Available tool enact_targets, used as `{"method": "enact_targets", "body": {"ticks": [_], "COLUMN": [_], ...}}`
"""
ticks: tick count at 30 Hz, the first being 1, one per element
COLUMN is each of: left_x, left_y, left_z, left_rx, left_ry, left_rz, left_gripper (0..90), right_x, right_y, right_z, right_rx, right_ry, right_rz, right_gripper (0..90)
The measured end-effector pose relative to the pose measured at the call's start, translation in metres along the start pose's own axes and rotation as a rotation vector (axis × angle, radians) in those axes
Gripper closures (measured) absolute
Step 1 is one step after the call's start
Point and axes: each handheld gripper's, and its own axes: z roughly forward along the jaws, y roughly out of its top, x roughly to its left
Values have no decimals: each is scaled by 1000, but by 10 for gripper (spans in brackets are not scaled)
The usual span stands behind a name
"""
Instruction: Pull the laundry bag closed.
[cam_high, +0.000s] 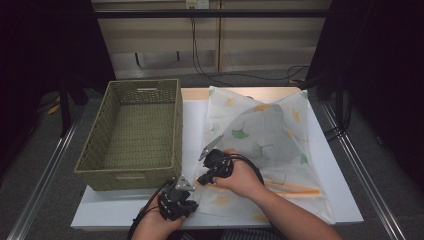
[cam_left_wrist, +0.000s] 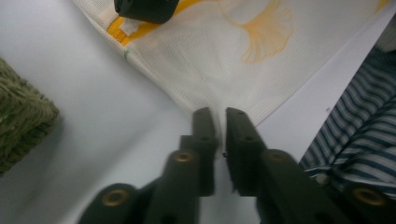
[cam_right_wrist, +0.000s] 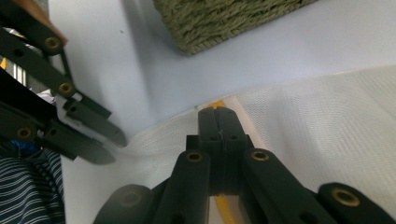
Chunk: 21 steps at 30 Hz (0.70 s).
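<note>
Jaws of the left gripper (cam_left_wrist: 220, 114) stood slightly apart at the near edge of the mesh laundry bag (cam_high: 260, 135), a narrow gap showing between them with the white fabric edge in that gap; whether the pads pressed the fabric could not be told. Jaws of the right gripper (cam_right_wrist: 218, 114) were together, clamped on the bag's edge beside its orange trim (cam_right_wrist: 215, 103).

In the high view, the left gripper (cam_high: 176, 199) sat at the front of the worktop (cam_high: 100, 210), just beside the bag's near left corner. The right gripper (cam_high: 212, 165) lay a little farther in, over the bag's left edge, with the right hand (cam_high: 242, 175) wrapped around its body.

The bag lay spread across the right half of the white worktop, printed with green and yellow ginkgo leaves, its far corners reaching the rear edge. An orange strip (cam_high: 295, 188) ran along its near right part.

A woven green basket (cam_high: 135, 132) stood to the left of the bag, near it, with its opening upward.
</note>
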Motion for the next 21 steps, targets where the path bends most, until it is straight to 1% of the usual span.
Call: {"method": "enact_targets", "body": {"ticks": [1, 2, 3, 4, 5, 6, 8, 10, 11, 12, 13, 15, 16, 17, 18, 19, 21], "left_x": [0, 0, 1, 1, 3, 3, 5, 6, 6, 6, 7, 8, 8, 9, 10, 11, 11], "left_y": [1, 2, 3, 4, 5, 6, 8, 11, 12, 13, 14, 15, 17, 18, 20, 21, 24], "left_z": [-3, -4, -6, -7, -9, -8, -6, -3, -1, 0, 1, 4, 7, 8, 10, 10, 14], "left_rx": [-2, -36, -50, -69, -58, -69, -77, -63, -68, -65, -60, -62, -57, -48, -55, -53, -67], "left_ry": [6, 11, 24, 23, 28, 39, 31, 21, 19, 21, 24, 24, 23, 24, 33, 31, 31], "left_rz": [2, -24, -38, -53, -48, -65, -78, -81, -83, -93, -90, -96, -100, -94, -98, -99, -100], "left_gripper": [795, 782, 760, 747, 731, 710, 674, 659, 646, 645, 641, 627, 625, 625, 625, 625, 626], "right_x": [0, 1, 2, 2, 3, 4, 5, 7, 7, 7, 6, 6, 5, 5, 4, 5, 5], "right_y": [1, 1, 1, 2, 2, 2, 3, 3, 3, 3, 3, 2, 1, 1, 0, -1, -2], "right_z": [-2, -4, -6, -8, -10, -11, -15, -18, -19, -20, -22, -23, -23, -24, -25, -25, -27], "right_rx": [-2, -3, -2, -7, -7, -12, -19, -24, -24, -27, -29, -34, -36, -38, -40, -39, -37], "right_ry": [0, 8, 11, 12, 20, 26, 26, 23, 29, 26, 31, 35, 40, 46, 47, 44, 49], "right_rz": [4, 6, 14, 7, 5, 1, -21, -28, -26, -27, -29, -20, -19, -21, -21, -10, -20], "right_gripper": [900, 900, 900, 900, 900, 900, 900, 900, 900, 900, 900, 900, 900, 900, 900, 900, 900]}}
